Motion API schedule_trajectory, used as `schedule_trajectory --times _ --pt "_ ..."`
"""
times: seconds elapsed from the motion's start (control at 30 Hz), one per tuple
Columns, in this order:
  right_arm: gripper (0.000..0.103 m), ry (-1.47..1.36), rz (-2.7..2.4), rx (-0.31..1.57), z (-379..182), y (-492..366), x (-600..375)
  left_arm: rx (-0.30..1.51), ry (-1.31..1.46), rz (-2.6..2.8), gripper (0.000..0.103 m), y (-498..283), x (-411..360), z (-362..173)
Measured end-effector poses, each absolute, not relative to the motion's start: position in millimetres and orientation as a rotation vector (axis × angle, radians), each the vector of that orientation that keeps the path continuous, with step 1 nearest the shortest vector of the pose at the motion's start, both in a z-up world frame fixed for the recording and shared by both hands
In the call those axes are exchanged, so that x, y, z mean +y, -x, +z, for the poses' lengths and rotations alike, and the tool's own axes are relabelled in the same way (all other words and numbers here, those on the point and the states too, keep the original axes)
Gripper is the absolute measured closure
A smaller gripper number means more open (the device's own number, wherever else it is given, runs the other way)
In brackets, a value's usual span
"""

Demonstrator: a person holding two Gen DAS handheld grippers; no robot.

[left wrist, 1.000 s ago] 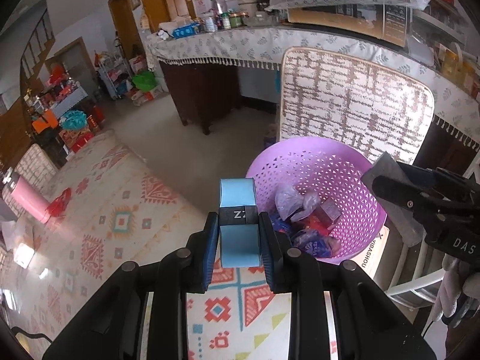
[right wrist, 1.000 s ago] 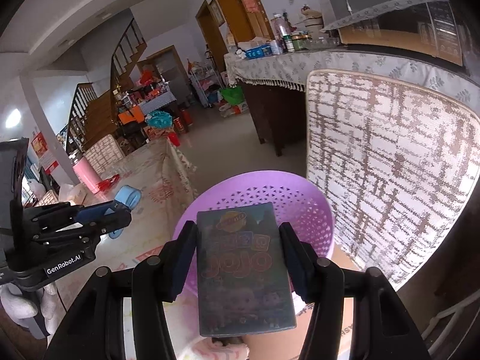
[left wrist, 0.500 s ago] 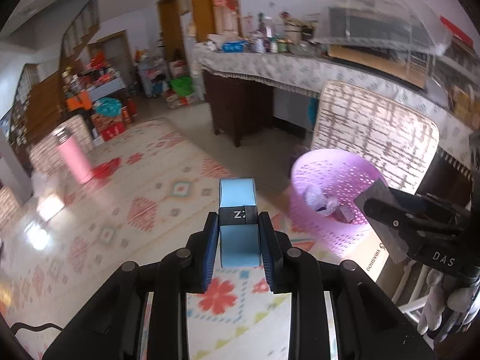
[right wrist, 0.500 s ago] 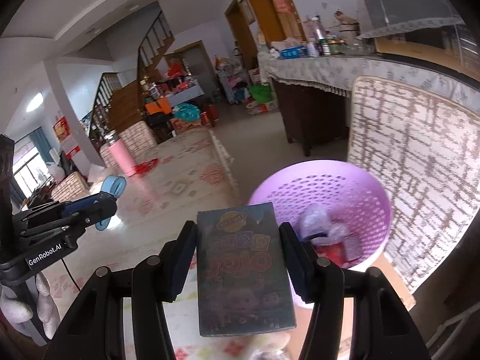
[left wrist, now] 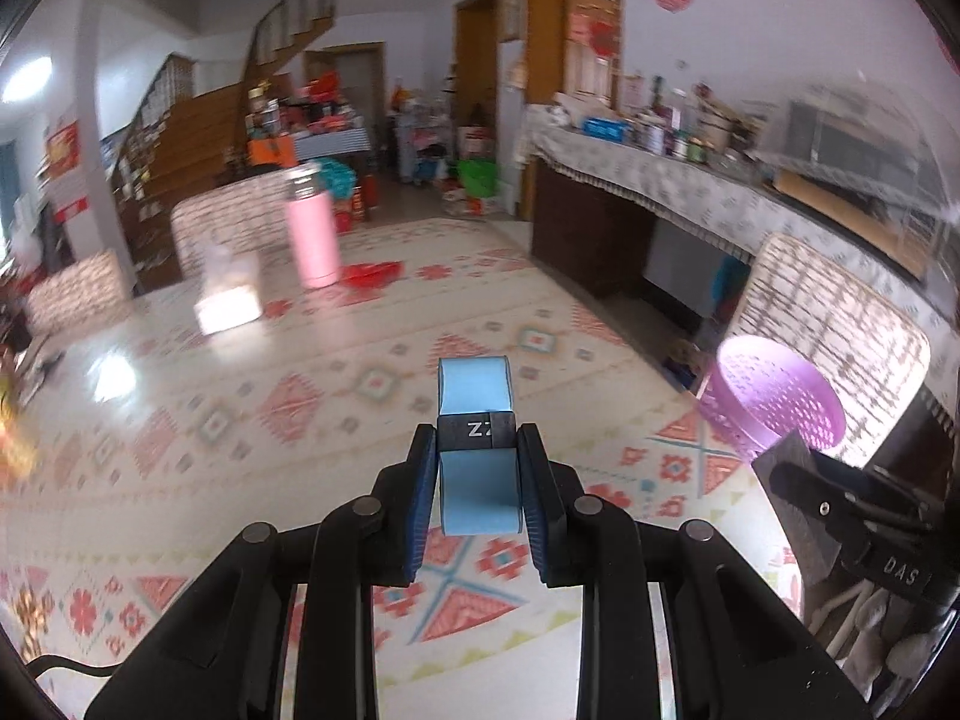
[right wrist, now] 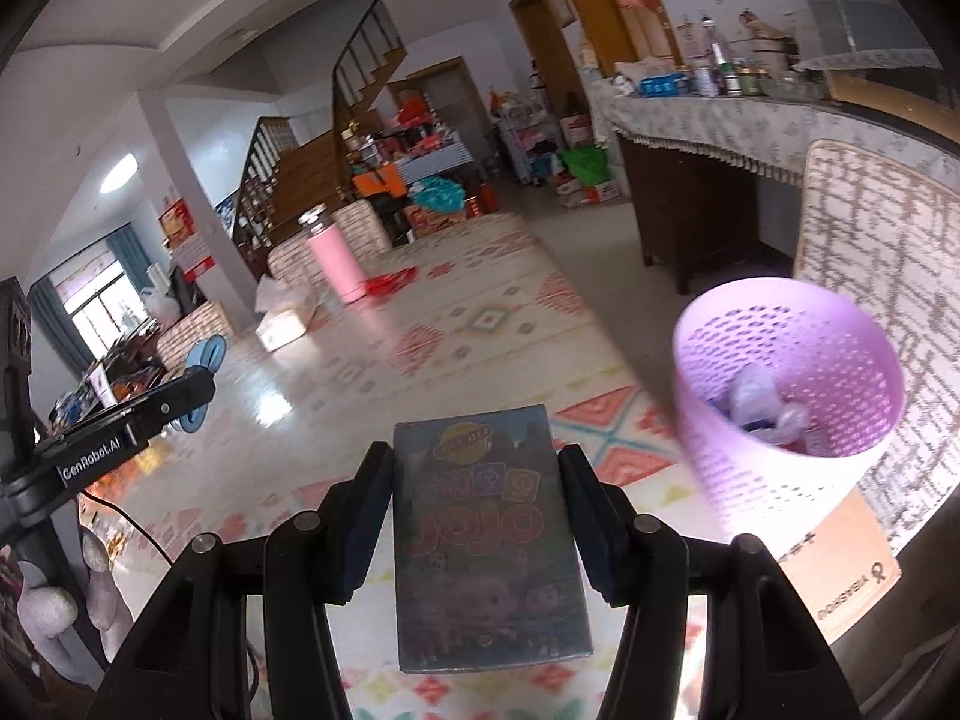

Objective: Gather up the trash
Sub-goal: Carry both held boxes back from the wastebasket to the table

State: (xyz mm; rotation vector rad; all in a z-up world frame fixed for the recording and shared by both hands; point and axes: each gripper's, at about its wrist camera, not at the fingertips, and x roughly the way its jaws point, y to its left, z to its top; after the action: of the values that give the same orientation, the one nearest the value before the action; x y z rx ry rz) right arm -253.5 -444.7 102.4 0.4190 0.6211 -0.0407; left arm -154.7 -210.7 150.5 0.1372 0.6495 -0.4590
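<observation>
- Both views have swung leftward: the purple mesh basket, central a second ago, now sits at the right edge, with the patterned desk filling the frame.
- The left tongs stay clamped narrow on a light-blue folded card.
- The right tongs stay gripping a flat "JOJO" packet.
- Neither piece has been dropped; the basket lies right of both loads, so binning seems unfinished.

Blue box, dark band: "ZZ"
Right tool's body: "DAS"
Left tool's arm: "GenRobot.AI"
Flat dark pack: "JOJO"
Cardboard under basket: upside-down print, unclear
</observation>
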Motion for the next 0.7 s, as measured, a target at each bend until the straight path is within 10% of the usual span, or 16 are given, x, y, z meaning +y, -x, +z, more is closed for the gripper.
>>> schedule_trajectory --times 0.7 --pt "0.043 -0.327 0.081 0.671 104.4 229.3 -340.1 0.553 -0.032 -0.25 0.077 169.3 -94.8 163.2"
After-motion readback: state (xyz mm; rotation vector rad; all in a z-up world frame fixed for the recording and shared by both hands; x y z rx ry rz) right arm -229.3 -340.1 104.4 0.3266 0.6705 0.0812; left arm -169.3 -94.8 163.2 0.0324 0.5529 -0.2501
